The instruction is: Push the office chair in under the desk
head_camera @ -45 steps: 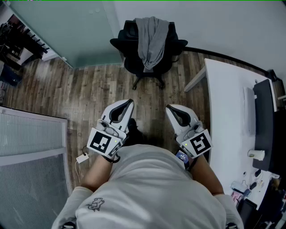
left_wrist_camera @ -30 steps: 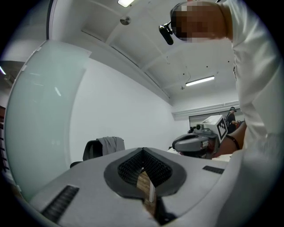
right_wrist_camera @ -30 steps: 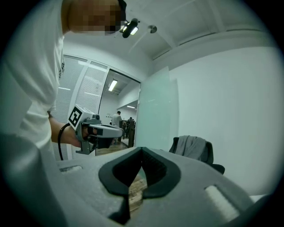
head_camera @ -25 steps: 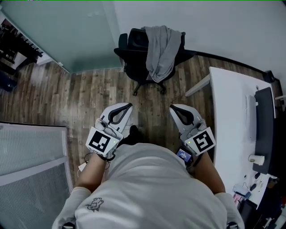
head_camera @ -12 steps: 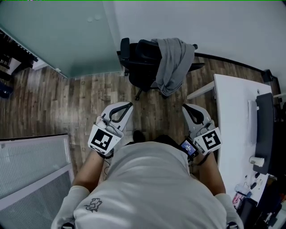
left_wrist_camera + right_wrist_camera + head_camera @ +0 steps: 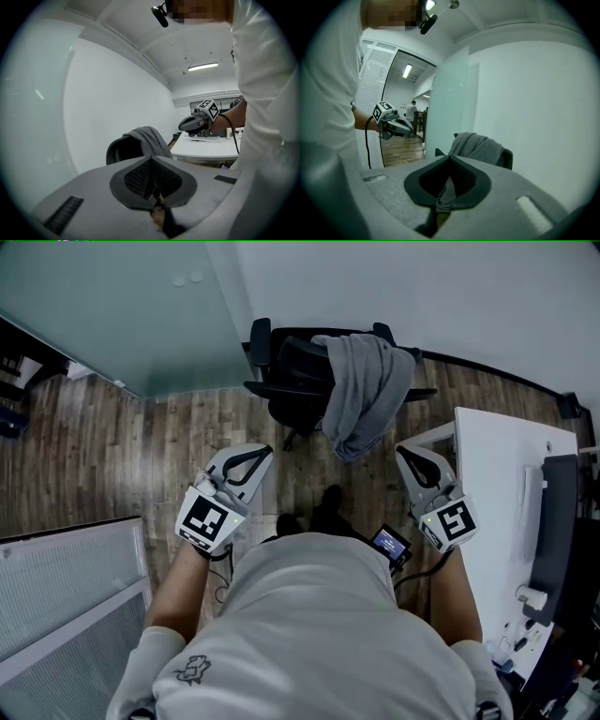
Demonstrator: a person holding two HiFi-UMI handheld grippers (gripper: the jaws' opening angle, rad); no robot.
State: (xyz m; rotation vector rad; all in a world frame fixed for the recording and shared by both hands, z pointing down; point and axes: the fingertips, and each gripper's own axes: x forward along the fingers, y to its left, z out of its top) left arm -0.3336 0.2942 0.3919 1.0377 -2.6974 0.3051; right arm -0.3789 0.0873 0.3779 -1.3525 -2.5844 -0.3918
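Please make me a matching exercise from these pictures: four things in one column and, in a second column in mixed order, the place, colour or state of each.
1. office chair
2. grey garment
3. desk
4. left gripper

A. shut, holding nothing
B. white, at the right edge of the head view
C. black, near the wall
D. draped over the office chair

Pairs: 1-C, 2-D, 3-B, 4-A
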